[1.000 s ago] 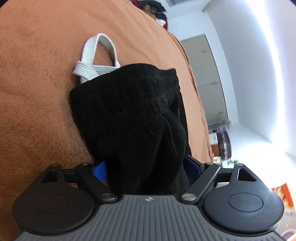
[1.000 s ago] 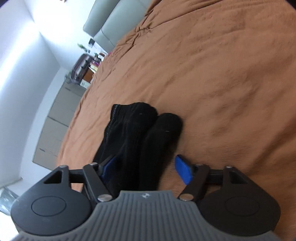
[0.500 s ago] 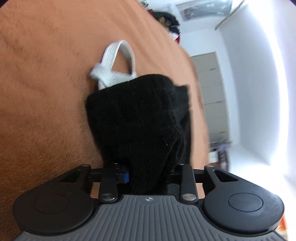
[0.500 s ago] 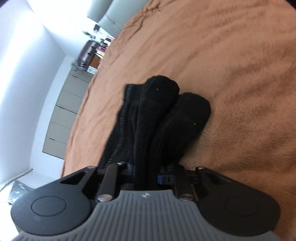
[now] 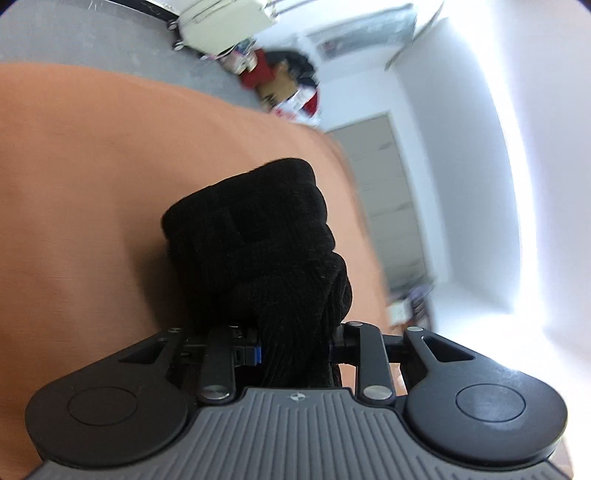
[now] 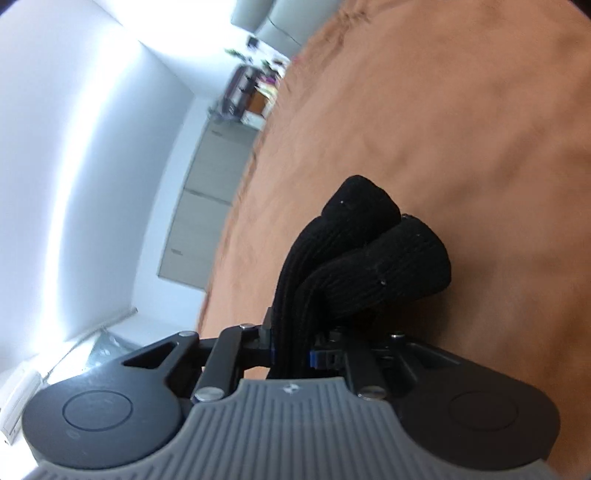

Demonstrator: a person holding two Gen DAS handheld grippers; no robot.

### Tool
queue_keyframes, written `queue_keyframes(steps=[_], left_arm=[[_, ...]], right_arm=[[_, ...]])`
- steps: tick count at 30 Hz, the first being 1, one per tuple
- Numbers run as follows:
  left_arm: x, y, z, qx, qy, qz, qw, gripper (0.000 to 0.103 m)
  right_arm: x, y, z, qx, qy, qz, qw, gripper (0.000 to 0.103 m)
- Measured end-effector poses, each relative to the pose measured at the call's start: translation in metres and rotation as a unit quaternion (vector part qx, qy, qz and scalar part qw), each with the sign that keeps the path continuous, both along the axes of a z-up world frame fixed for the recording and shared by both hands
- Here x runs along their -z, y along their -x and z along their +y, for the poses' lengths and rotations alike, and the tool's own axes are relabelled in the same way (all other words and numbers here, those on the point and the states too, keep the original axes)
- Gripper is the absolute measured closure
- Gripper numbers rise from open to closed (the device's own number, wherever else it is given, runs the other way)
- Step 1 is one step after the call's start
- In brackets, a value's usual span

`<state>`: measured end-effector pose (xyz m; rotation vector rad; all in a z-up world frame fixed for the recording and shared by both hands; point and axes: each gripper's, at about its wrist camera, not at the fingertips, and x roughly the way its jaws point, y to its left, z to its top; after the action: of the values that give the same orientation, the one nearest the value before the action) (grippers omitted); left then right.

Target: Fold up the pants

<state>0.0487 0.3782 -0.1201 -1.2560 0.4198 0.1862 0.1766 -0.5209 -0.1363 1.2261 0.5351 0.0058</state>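
Note:
The black knit pants (image 5: pixel 258 229) are bunched in a thick wad above the orange-brown bed cover (image 5: pixel 74 184). My left gripper (image 5: pixel 295 350) is shut on that wad, with fabric pressed between the blue pads and hiding the fingertips. In the right wrist view the pants (image 6: pixel 369 251) show as two rolled black folds. My right gripper (image 6: pixel 291 354) is shut on the cloth where the folds gather. The pants hang clear of the bed cover (image 6: pixel 443 110) in both views. The picture is blurred by motion.
The bed's edge runs along a white wall with a grey cabinet (image 5: pixel 388 192). A heap of clothes (image 5: pixel 284 81) and a white wheeled unit (image 5: pixel 221 18) stand on the grey floor beyond. Grey drawers (image 6: pixel 207 206) and a cluttered shelf (image 6: pixel 255 96) flank the bed.
Both grippers went from open around the pants to shut on them, then rose and swung with the cloth. The white drawstring loop has left the left wrist view.

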Motion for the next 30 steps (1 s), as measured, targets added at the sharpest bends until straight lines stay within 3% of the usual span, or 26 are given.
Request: queue_keyframes(steps=[3,5,6,8,10,12,13,16,19,22,30], left_arm=[[0.033,0.013,0.002,0.018,0.011,0.049,0.9986,0.065],[0.049,0.021,0.002,-0.004,0.035,0.038,0.9987,0.059],[0.052,0.022,0.001,-0.014,0.045,0.032,0.9984,0.057],[0.05,0.02,-0.003,-0.027,0.042,0.029,0.9983,0.052],[0.044,0.015,-0.007,-0.029,0.028,0.032,0.9987,0.047],[0.041,0.009,-0.008,-0.036,0.032,0.03,0.9984,0.045],[0.042,0.015,-0.007,-0.042,0.043,0.026,0.9979,0.045],[0.04,0.026,-0.003,-0.058,0.051,0.015,0.9969,0.036],[0.034,0.043,-0.003,-0.062,0.026,0.016,0.9976,0.03],[0.031,0.042,-0.001,-0.057,0.003,0.014,0.9983,0.028],[0.041,0.039,-0.01,-0.029,0.004,0.02,0.9994,0.029]], right_arm=[[0.036,0.029,0.005,-0.001,0.006,0.049,0.999,0.092],[0.067,0.041,0.0,0.006,-0.013,0.074,0.997,0.092],[0.076,0.047,-0.003,0.007,-0.032,0.058,0.998,0.091],[0.071,0.051,-0.003,0.01,-0.029,0.046,0.998,0.085],[0.056,0.055,-0.002,0.027,-0.002,0.042,0.999,0.064],[0.046,0.057,-0.002,0.043,0.011,0.031,0.999,0.053],[0.045,0.056,-0.002,0.051,0.011,0.03,0.998,0.052],[0.056,0.059,0.002,0.076,-0.002,0.047,0.996,0.055],[0.06,0.057,0.007,0.093,0.013,0.065,0.993,0.072],[0.049,0.051,0.013,0.1,0.015,0.055,0.993,0.084],[-0.009,0.055,0.044,0.092,0.138,0.017,0.986,0.085]])
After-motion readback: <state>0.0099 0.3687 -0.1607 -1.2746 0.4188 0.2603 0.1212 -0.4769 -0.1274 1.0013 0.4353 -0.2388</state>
